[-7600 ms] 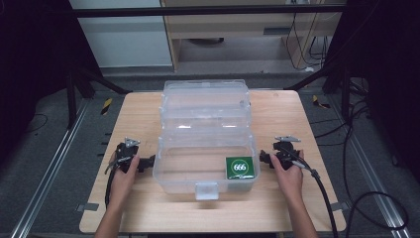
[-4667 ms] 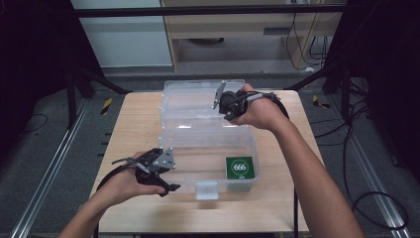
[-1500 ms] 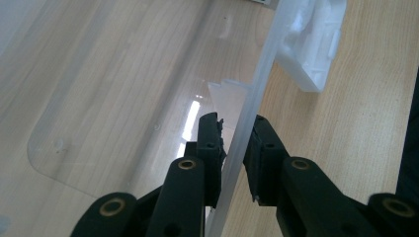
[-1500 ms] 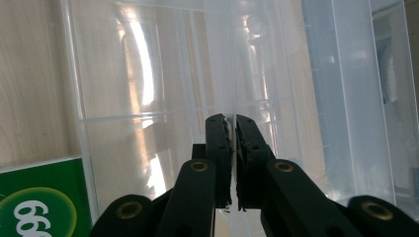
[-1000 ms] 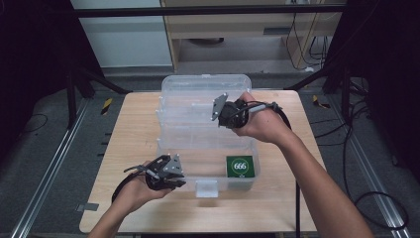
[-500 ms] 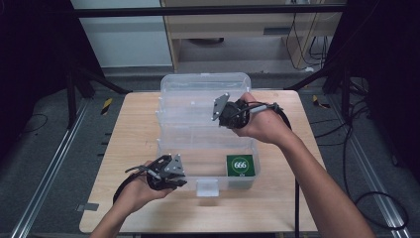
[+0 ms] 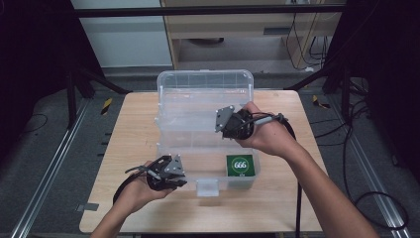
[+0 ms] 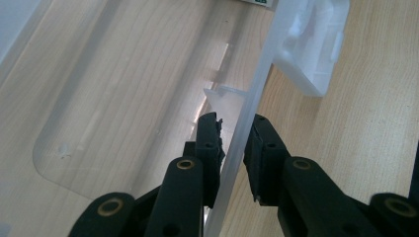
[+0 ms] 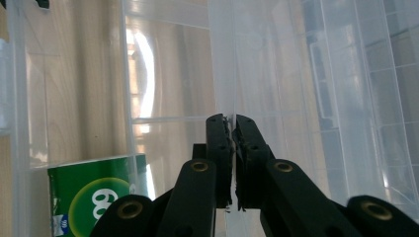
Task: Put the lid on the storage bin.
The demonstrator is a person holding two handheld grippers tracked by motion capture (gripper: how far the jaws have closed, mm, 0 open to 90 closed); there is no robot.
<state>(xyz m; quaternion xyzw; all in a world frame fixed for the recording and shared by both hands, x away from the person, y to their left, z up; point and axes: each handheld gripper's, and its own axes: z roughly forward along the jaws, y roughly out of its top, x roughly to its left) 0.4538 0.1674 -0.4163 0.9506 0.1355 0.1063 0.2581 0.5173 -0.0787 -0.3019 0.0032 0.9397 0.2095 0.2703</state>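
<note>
Two grips are set on the clear box (image 7: pixel 205 148) mid-table: front wall straddled by the left gripper (image 8: pixel 232 136), lid (image 7: pixel 204 91) edge pinched tight by the right gripper (image 9: pixel 230 123). Lid should be swung steadily, base kept pinned.

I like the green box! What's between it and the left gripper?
The clear box's front wall; the left gripper pinches it, seen in the left gripper view. The green box sits inside.

Left gripper (image 8: pixel 233 143): black jaws straddle the thin front wall of a clear plastic box (image 8: pixel 247 113), one inside, one outside. White latch (image 8: pixel 311 47) projects from the wall's outer face. Wooden table (image 8: pixel 360 118) lies beneath, visible through the box floor.
</note>
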